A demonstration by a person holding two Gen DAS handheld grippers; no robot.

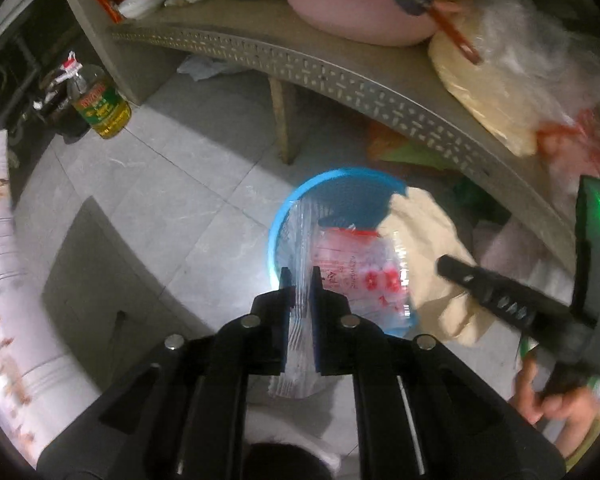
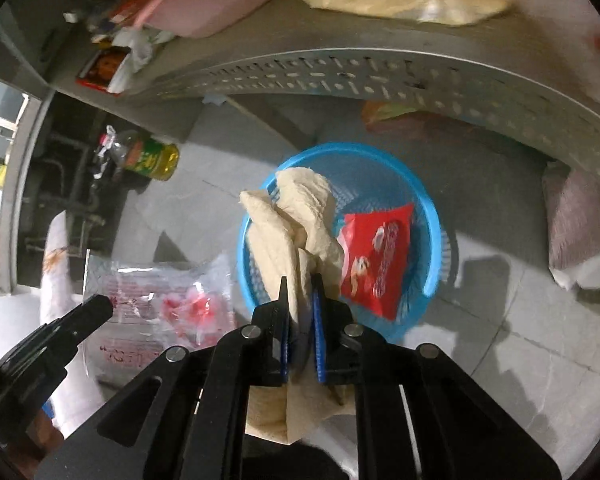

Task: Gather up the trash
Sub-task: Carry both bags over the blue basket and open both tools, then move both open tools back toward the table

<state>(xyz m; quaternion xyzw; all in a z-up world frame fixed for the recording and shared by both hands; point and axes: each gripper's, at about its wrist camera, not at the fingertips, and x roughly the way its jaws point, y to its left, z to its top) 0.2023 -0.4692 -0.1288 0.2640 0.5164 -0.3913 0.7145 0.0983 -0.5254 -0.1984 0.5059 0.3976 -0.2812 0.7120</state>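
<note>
A round blue mesh basket [image 1: 332, 178] [image 2: 384, 160] stands on the tiled floor beside a grey table. My left gripper [image 1: 300, 280] is shut on a clear plastic bag with red print [image 1: 356, 268], held over the basket; the bag also shows in the right wrist view [image 2: 168, 292]. My right gripper [image 2: 300, 292] is shut on crumpled beige paper [image 2: 296, 216], held over the basket's near left rim; the paper also shows in the left wrist view [image 1: 428, 256]. A red snack wrapper [image 2: 380, 256] lies inside the basket.
The grey perforated table [image 1: 340, 68] carries a pink basin [image 1: 352, 4], bowls, a red box and a bagged pale bundle [image 1: 496, 80]. An oil bottle [image 1: 100, 104] stands on the floor at left. Bags lie under the table. A pale bundle [image 2: 580, 228] sits at right.
</note>
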